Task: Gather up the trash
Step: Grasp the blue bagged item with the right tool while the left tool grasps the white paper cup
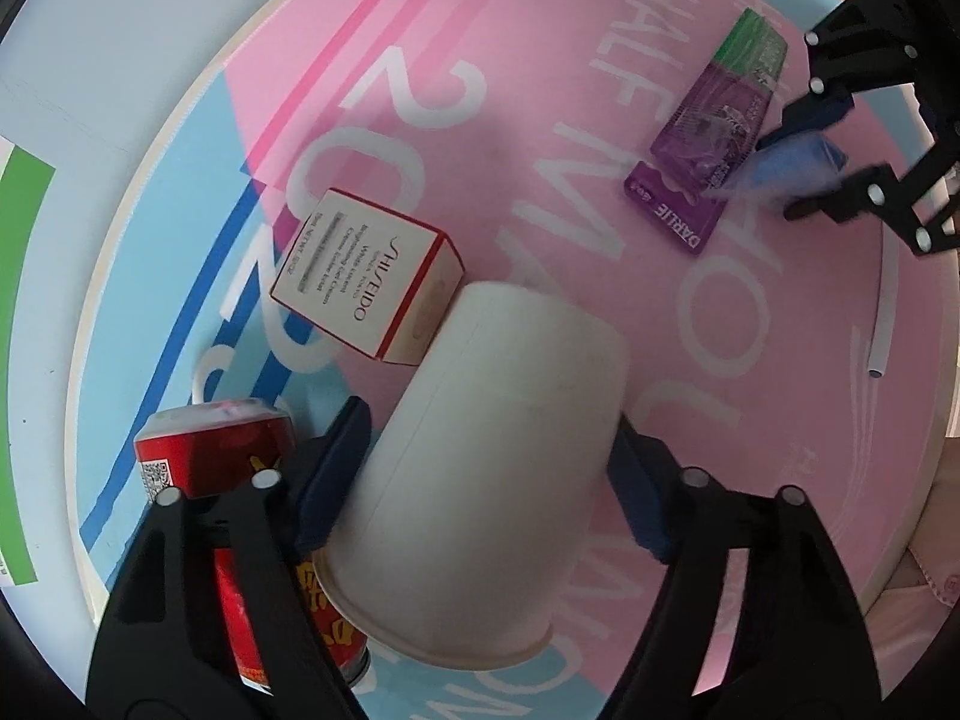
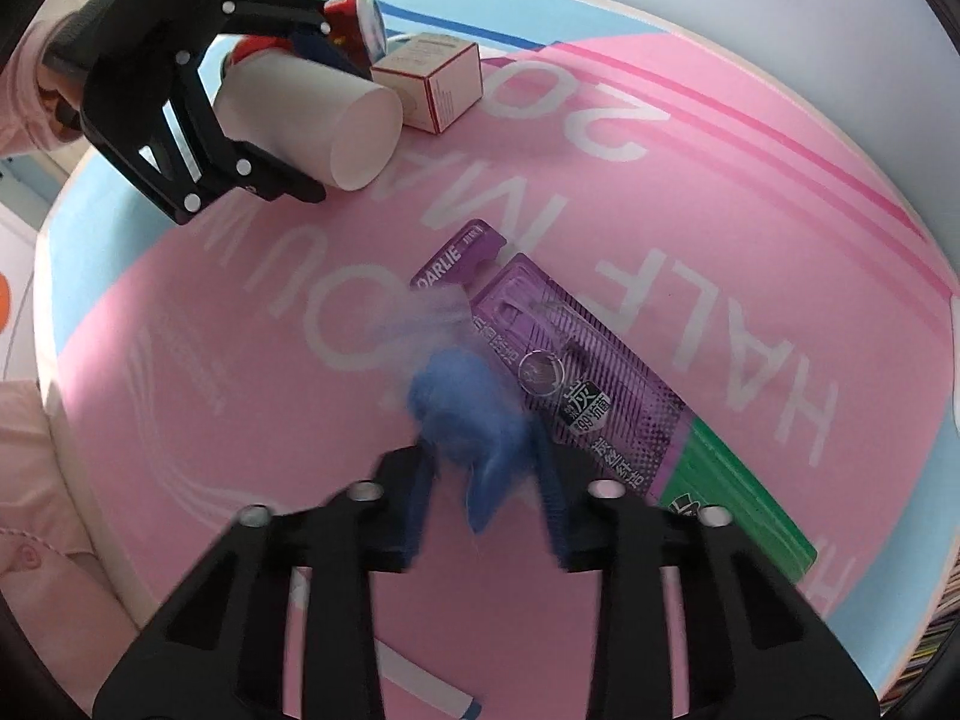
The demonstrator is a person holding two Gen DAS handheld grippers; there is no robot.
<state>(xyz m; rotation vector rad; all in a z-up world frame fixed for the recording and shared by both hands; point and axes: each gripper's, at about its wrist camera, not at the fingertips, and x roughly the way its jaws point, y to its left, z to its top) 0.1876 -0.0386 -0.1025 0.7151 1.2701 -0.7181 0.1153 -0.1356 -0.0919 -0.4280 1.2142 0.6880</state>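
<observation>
My left gripper (image 1: 480, 462) is shut on a white paper cup (image 1: 480, 468) that lies tilted on its side over the round pink table (image 1: 750, 360); the same cup shows in the right wrist view (image 2: 312, 114). My right gripper (image 2: 483, 480) is shut on a crumpled blue wrapper (image 2: 468, 414), blurred by motion, just above the table. The wrapper also shows in the left wrist view (image 1: 792, 165). A purple and green Darlie toothbrush pack (image 2: 576, 372) lies flat beside it.
A white and red Shiseido box (image 1: 366, 282) stands next to the cup. A red can (image 1: 210, 456) lies behind my left finger. A white straw (image 1: 882, 312) lies near the table's edge. Pale floor surrounds the table.
</observation>
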